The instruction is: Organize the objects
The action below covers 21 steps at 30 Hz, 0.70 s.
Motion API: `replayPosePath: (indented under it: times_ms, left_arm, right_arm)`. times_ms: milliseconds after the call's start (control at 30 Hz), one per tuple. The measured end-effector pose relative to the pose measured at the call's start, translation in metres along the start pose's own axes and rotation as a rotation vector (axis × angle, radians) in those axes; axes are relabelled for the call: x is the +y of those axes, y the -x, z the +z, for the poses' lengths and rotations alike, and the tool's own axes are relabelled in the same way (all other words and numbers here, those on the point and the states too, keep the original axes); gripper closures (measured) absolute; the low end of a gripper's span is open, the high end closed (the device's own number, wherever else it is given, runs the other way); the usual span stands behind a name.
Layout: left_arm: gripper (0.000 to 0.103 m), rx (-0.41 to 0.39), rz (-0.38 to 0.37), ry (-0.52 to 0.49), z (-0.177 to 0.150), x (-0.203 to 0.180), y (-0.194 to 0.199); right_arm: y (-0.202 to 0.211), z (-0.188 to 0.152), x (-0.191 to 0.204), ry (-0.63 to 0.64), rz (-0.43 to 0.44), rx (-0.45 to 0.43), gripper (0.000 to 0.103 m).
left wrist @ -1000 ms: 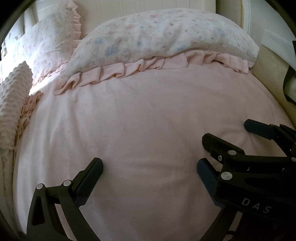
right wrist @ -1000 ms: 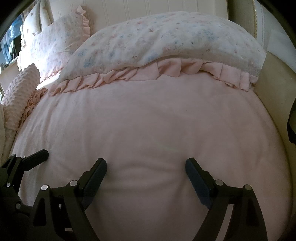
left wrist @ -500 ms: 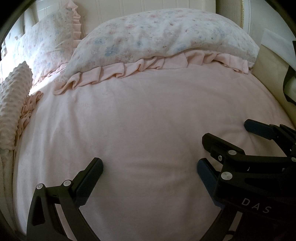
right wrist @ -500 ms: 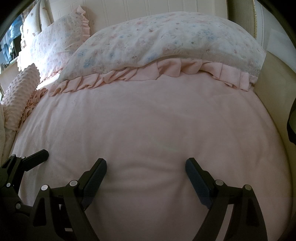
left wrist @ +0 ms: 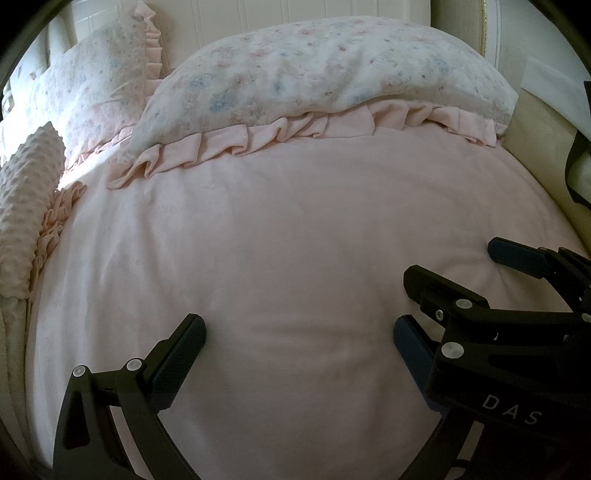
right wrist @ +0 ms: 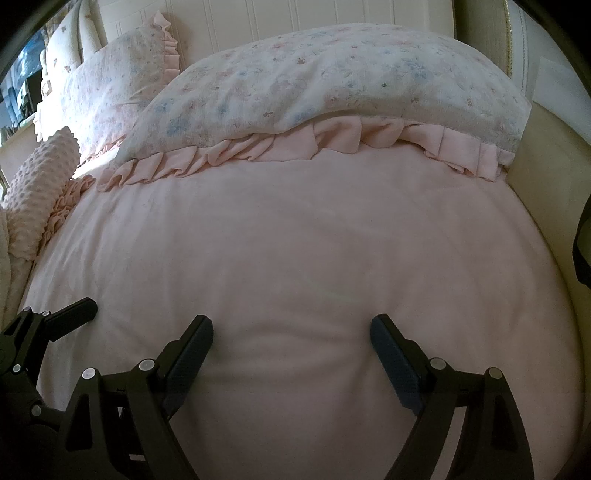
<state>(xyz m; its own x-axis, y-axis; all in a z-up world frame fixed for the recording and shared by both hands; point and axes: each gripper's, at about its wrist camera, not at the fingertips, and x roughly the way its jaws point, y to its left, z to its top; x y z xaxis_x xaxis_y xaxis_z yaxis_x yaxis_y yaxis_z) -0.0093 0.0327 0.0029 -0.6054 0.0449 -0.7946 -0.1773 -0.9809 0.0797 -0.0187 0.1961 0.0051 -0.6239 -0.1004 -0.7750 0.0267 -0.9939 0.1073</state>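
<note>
A large floral pillow with a pink ruffle (left wrist: 325, 74) (right wrist: 332, 85) lies across the head of the pink bed sheet (left wrist: 295, 240) (right wrist: 295, 240). A second floral pillow (left wrist: 103, 85) (right wrist: 107, 85) leans at the back left. A pink bumpy cushion (left wrist: 26, 206) (right wrist: 40, 181) lies at the left edge. My left gripper (left wrist: 299, 328) is open and empty, low over the sheet. My right gripper (right wrist: 291, 328) is open and empty beside it; it also shows in the left wrist view (left wrist: 458, 266).
A white panelled headboard (right wrist: 295, 18) stands behind the pillows. A cream padded bed side (left wrist: 543, 147) (right wrist: 546, 177) runs along the right, with a dark strap (left wrist: 576, 166) hanging over it. Shelving with clutter (right wrist: 22, 88) shows far left.
</note>
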Motion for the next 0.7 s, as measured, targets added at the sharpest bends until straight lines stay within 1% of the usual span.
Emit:
replayPosePath:
  times_ms: [700]
  left_arm:
    - [0.002, 0.000, -0.001, 0.001, -0.0002, 0.0007, -0.0019]
  right_arm:
    - [0.0001, 0.0003, -0.0002, -0.002, 0.001, -0.001, 0.016]
